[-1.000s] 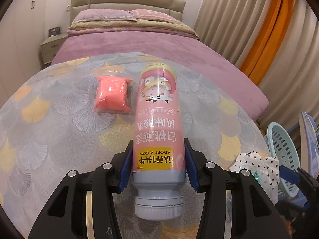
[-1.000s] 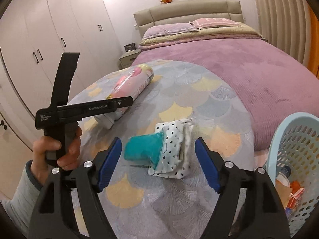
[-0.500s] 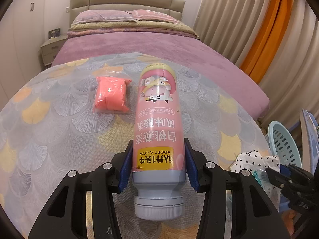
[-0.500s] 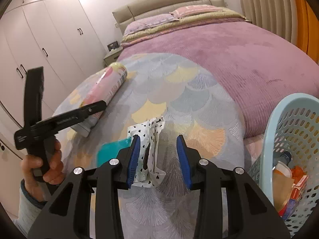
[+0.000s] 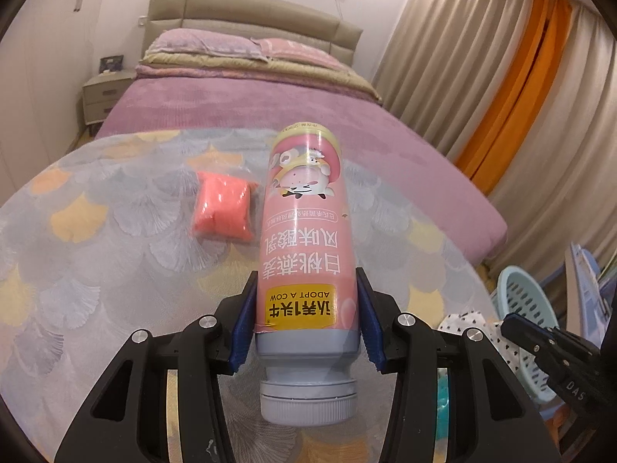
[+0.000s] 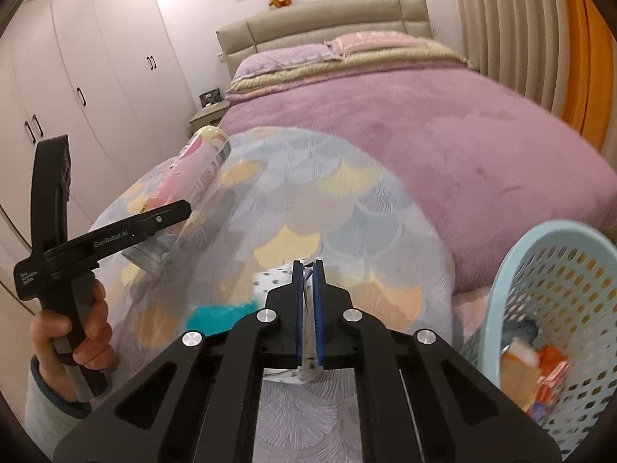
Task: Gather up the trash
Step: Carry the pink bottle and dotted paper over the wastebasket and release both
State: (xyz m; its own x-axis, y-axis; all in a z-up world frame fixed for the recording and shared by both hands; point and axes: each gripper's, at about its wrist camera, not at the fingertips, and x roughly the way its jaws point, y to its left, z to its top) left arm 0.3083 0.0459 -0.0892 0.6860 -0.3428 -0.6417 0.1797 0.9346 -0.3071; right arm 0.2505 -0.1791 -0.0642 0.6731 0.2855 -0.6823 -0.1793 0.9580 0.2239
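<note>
Left gripper [image 5: 306, 328] clamped as before on the pink yogurt-drink bottle [image 5: 304, 239], now lifted with its far end raised off the scallop-print table [image 5: 96, 254]; red packet [image 5: 223, 210] left lying mid-table beside it. Right gripper [image 6: 307, 312], spread wide a second ago, now pinched on the polka-dot wrapper [image 6: 275, 276] near the right table edge. Both pieces ready for transfer to the blue basket [image 6: 513, 270] off that edge.

A purple-covered bed [image 5: 270, 115] fills the far side, pillows [image 5: 208, 44] at its headboard, nightstand [image 5: 102, 96] to its left, curtains [image 5: 520, 96] on the right.
</note>
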